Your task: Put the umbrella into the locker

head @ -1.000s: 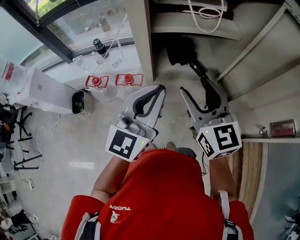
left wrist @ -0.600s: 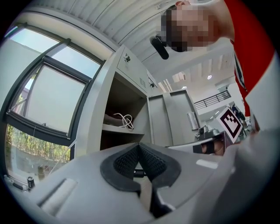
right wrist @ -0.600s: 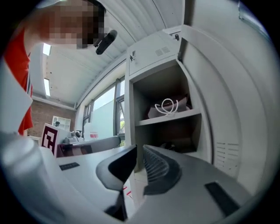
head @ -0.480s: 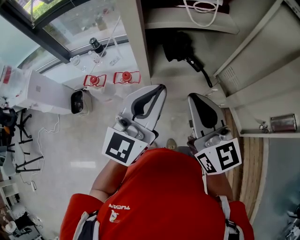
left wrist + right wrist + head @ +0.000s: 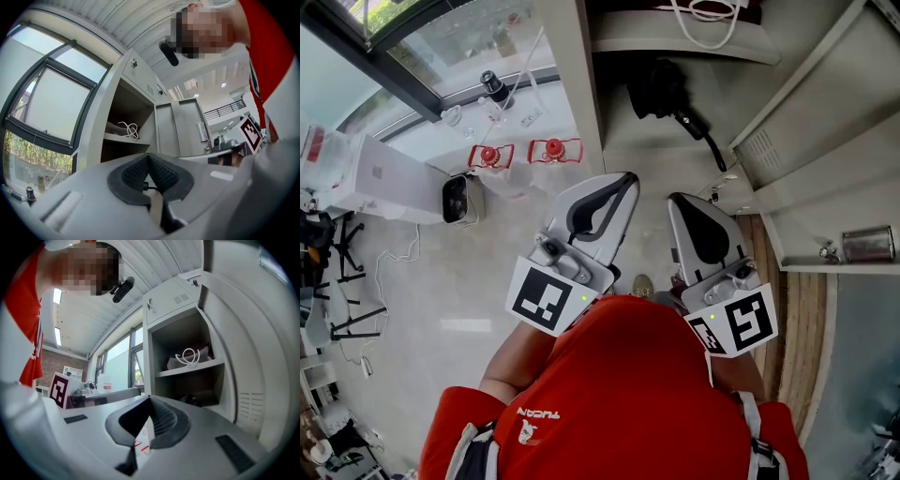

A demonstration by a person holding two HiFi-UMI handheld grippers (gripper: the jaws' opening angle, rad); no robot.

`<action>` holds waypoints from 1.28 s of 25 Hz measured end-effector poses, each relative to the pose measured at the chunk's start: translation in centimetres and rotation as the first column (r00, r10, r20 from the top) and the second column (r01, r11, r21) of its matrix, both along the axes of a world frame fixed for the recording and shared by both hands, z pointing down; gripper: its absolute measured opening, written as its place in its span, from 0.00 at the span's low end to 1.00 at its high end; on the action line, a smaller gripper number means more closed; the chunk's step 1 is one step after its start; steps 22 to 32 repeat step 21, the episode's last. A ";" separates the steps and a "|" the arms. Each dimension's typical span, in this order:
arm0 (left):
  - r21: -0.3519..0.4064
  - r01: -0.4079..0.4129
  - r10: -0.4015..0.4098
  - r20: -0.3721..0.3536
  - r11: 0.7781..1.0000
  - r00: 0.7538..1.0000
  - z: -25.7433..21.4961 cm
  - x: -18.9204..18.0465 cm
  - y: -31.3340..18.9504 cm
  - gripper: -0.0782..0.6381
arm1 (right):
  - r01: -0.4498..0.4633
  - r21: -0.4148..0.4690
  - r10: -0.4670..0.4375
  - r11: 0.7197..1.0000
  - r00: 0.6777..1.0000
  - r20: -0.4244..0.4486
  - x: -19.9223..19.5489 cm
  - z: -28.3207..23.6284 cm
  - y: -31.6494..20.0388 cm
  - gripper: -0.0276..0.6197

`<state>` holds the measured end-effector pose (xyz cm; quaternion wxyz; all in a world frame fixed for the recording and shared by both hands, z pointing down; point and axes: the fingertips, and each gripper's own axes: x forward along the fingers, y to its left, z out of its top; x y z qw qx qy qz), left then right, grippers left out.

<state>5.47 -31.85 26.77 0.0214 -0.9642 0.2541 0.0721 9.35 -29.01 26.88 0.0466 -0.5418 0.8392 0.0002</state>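
The umbrella (image 5: 661,89) lies inside the locker (image 5: 574,103), under its shelf, with the handle reaching toward the locker's opening. The left gripper (image 5: 623,178) and right gripper (image 5: 682,202) are both clenched on nothing, just outside the locker. Best push the handle fully in before swinging the locker's door (image 5: 811,112)

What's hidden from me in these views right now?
Umbrella: far end lost in shadow, head view; mostly behind the right gripper in its view.
Corded bag on upper shelf: cut by head view's top edge.
Lower compartment: hidden by left gripper, its view.
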 end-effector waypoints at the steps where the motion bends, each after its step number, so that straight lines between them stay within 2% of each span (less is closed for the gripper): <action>1: 0.000 -0.001 0.001 0.000 1.000 1.000 0.0 0.0 0.1 0.12 | -0.001 0.003 0.001 1.000 1.000 -0.008 -0.1 0.0 0.1 0.05; 10: 0.013 -0.001 0.001 -0.010 1.000 1.000 0.0 0.3 0.3 0.12 | 0.002 0.003 -0.002 1.000 1.000 -0.023 0.2 0.0 0.1 0.05; 16: -0.008 0.002 -0.002 0.000 1.000 1.000 0.4 0.6 0.4 0.12 | 0.008 -0.002 -0.008 1.000 1.000 -0.020 0.5 0.3 0.0 0.05; 21: 0.034 0.015 -0.014 -0.032 0.999 0.999 -0.3 0.5 0.3 0.12 | 0.009 -0.004 -0.009 1.000 1.000 -0.014 0.7 0.4 0.0 0.05; 32: 0.034 0.015 -0.014 -0.032 0.999 0.999 -0.3 0.5 0.3 0.12 | 0.009 -0.004 -0.009 1.000 1.000 -0.014 0.7 0.4 0.0 0.05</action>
